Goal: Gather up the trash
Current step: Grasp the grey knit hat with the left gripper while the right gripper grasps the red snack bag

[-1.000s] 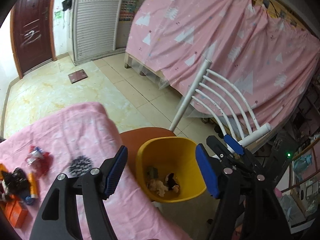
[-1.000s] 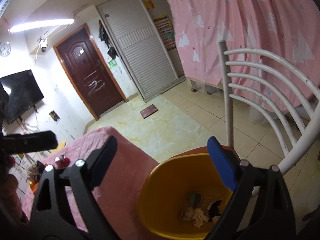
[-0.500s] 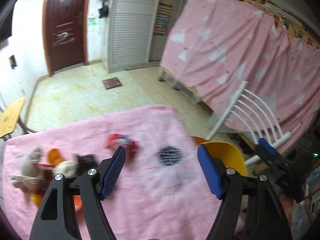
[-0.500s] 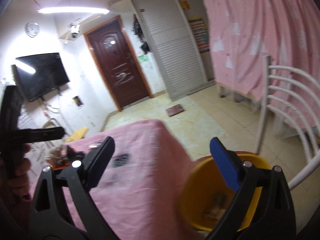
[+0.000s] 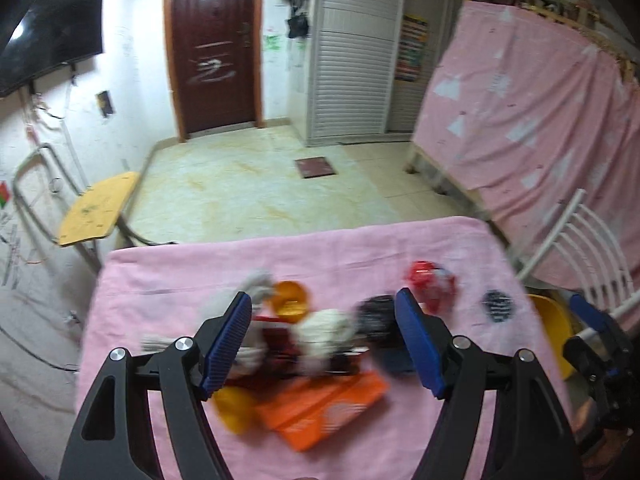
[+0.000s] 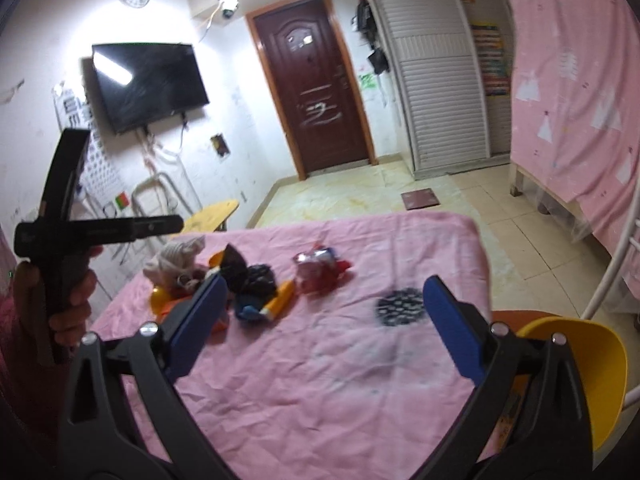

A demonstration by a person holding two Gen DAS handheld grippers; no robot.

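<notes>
Fingers [image 5: 226, 344] of the left gripper [image 5: 324, 344] stand wide apart with nothing between the blue pads, hovering above the heap of trash [image 5: 320, 332] on the pink-covered counter [image 5: 280, 252]. The heap is blurred in the left wrist view: a white crumpled wad [image 5: 324, 330] sits in the gap, a black crumpled piece [image 5: 376, 316] lies at its 3 o'clock, an orange round lid [image 5: 290, 302] at its 11 o'clock, and a flat orange pack [image 5: 324, 404] at its 6 o'clock, its long axis running from 8 to 2 o'clock. A red crushed wrapper [image 5: 432, 284] lies apart from the heap at 2 o'clock, and a dark dotted patch [image 5: 497, 306] on the cloth is farther toward 3 o'clock.

The right gripper [image 6: 320, 316] also has its fingers [image 6: 452, 332] spread wide and empty, held over bare pink cloth. From the right wrist view the heap lies at 11 o'clock of the gap; an orange tube [image 6: 280, 300] in it lies with its long axis from 7 to 1 o'clock, touching black crumpled plastic [image 6: 256, 280]. The red wrapper [image 6: 320, 270] sits at 12 o'clock and the dotted patch [image 6: 402, 306] at 1 o'clock.

A yellow bin [image 6: 592, 368] stands off the counter's edge at 3 o'clock, beside a white chair [image 6: 624, 264]; its contents are hidden here. In the left wrist view only the bin's rim [image 5: 552, 332] shows, behind the other gripper.
</notes>
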